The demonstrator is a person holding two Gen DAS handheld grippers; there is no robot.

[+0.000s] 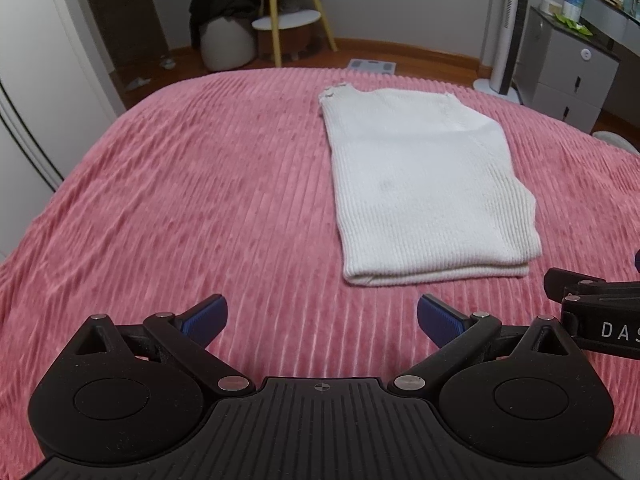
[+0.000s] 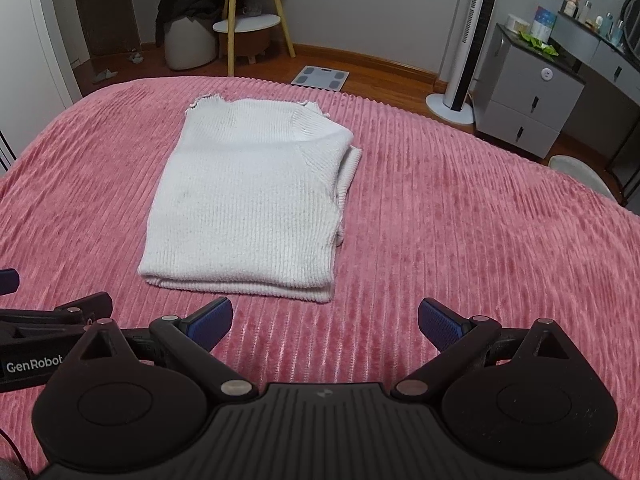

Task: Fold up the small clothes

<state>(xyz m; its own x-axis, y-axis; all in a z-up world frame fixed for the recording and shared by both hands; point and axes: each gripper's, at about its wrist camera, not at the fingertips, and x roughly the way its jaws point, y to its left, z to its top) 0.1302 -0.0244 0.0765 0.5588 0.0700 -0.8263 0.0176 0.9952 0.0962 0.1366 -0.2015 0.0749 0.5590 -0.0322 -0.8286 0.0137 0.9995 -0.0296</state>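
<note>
A white ribbed knit sweater (image 2: pixel 248 196) lies on the pink ribbed bedspread (image 2: pixel 460 240), already folded into a flat rectangle. Its collar points to the far edge of the bed and its doubled fold edge faces the near side. The left gripper (image 1: pixel 322 318) and the right gripper (image 2: pixel 325 320) hover side by side over the near part of the bed, just short of the sweater; both have their jaws wide apart and hold nothing. The knit looks soft, light and a little thick, so it will probably sag and slide open if lifted by one layer only. I think the best hold is on the near corners, pinching all layers together. Bare bedspread on the left and right sides gives much free room.
</note>
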